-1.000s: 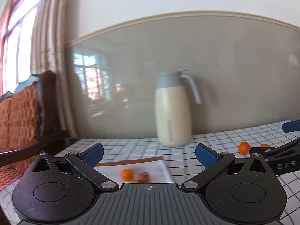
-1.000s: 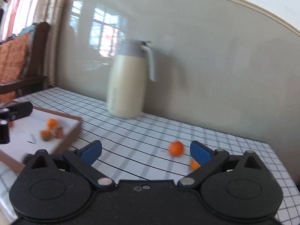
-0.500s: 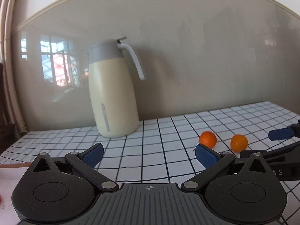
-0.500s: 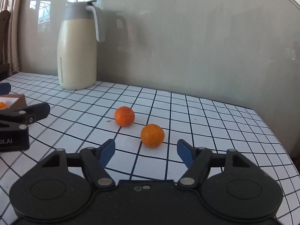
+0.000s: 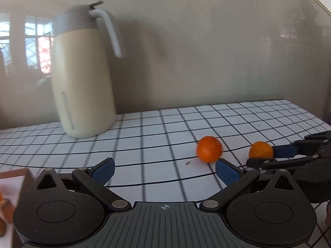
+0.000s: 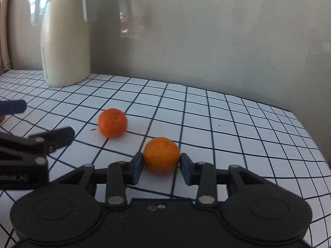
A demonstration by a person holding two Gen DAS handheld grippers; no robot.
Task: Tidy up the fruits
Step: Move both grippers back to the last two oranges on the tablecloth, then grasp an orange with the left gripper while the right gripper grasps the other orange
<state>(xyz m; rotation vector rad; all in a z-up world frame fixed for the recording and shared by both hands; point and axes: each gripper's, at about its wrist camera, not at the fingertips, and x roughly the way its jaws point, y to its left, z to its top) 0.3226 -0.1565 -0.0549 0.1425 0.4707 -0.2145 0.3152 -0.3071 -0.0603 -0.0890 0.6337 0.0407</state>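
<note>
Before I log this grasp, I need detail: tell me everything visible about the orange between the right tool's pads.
The nearer orange is small, round, with dimpled matte peel and a faint stem dimple on top. It sits on the checked tablecloth, apart from the second orange. The right tool is closing on it: its blue pads flank both sides, seemingly just touching.

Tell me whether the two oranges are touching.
Apart. The right wrist view shows bare tablecloth between the far orange and the near orange, which sits between the right gripper's closing fingers.
</note>
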